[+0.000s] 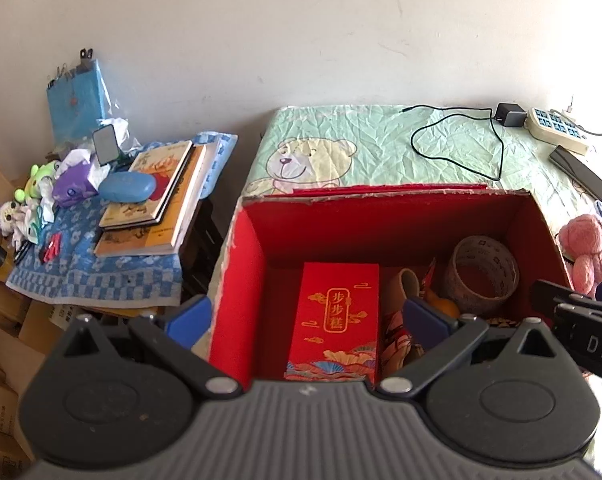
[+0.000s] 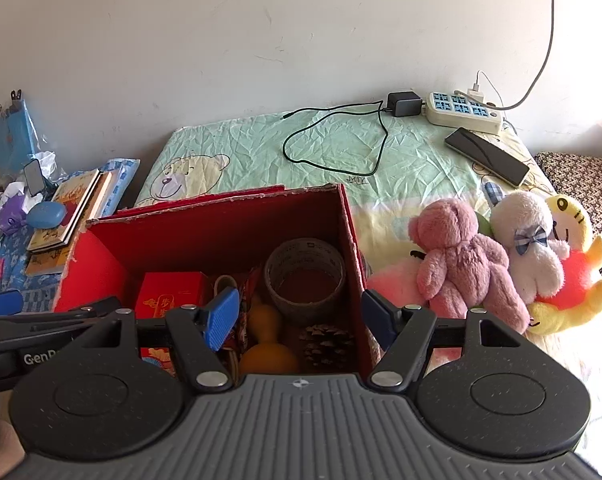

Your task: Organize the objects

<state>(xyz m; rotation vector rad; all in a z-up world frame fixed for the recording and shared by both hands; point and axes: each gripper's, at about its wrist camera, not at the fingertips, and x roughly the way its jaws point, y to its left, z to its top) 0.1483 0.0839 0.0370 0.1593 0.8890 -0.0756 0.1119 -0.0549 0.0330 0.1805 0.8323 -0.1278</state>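
An open red cardboard box [image 1: 257, 264] [image 2: 101, 268] stands on the bed. Inside lie a red printed packet [image 1: 335, 320] [image 2: 169, 294], a roll of tape [image 1: 483, 272] [image 2: 305, 276], a yellow gourd [image 2: 265, 344] and a pine cone [image 2: 327, 344]. My left gripper [image 1: 307, 318] hovers open over the box's left half, holding nothing. My right gripper [image 2: 301, 316] is open above the box's right half, also with nothing in it. Beside the box on the right lie a pink teddy bear [image 2: 469, 260] [image 1: 589, 248], a white plush [image 2: 529, 244] and a yellow plush [image 2: 573, 272].
The bed sheet [image 2: 241, 148] carries a black charger with cable [image 2: 401, 104], a power strip [image 2: 461, 110] and a phone [image 2: 487, 156]. At left a low stand holds books [image 1: 157, 196], a blue case [image 1: 127, 186], small toys [image 1: 41, 184] and a blue bag [image 1: 79, 100]. Cardboard boxes [image 1: 1, 320] are stacked below.
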